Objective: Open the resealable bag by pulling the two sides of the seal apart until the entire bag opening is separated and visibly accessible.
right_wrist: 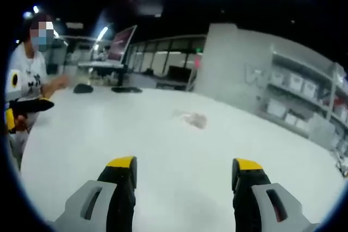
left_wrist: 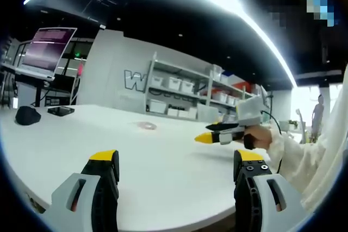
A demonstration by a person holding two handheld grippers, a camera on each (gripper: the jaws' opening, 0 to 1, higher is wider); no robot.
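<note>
While both grippers, left and right, hover wide and empty, the resealable bag lies flat, far across the white table; thin, limp, likely slippery, best pinched at its seal lips.

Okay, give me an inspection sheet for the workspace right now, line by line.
Surface: white table, mostly bare.
Job's things: clear bag lying flat on the table, far from both grippers; seal state too blurred to tell.
Clutter: dark cap-like object and flat black device at the far edge.
Grippers: left gripper open, empty; right gripper open, empty.
Cables: black cable near the right gripper.
Surroundings: shelves with bins, monitor, person nearby.
</note>
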